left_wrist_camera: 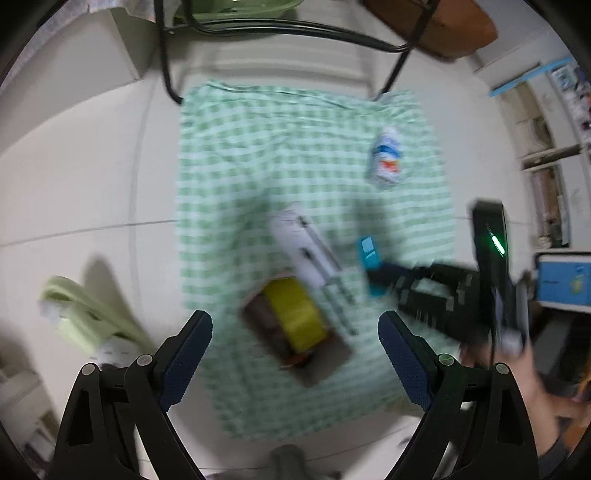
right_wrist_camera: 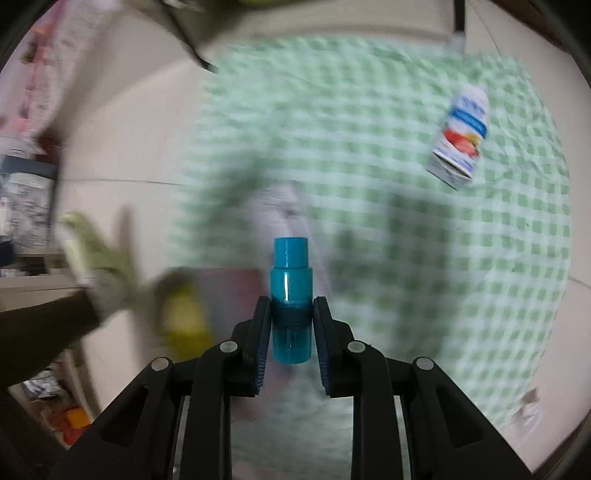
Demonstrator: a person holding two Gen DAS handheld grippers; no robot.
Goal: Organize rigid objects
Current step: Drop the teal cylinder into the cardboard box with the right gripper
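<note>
**Teal bottle clamped on the right, left gripper wide and bare**

While both views swim with blur, the right wrist camera gives the one sharp thing: a teal bottle standing upright between the pads of the right gripper, which is clamped on its lower body, cap toward 12 o'clock. Only this view shows the grip itself.

From the left wrist camera the same bottle appears at about 3 o'clock, poking out of the right gripper, whose black body stretches away to the right edge. The left gripper hangs over the near half of the green checked cloth, its fingers spread well apart with nothing between them.

That camera also lays out the cloth's load better: a white flat pack near centre, touching or overlapping a brown box with a yellow item at 6 o'clock. A small white carton with blue and red print lies at 1 o'clock, well apart from them; in the right view the carton sits at 2 o'clock.

Off the cloth, on the pale floor at 8 o'clock, lies a light green slipper. Black chair legs cross the top.
</note>
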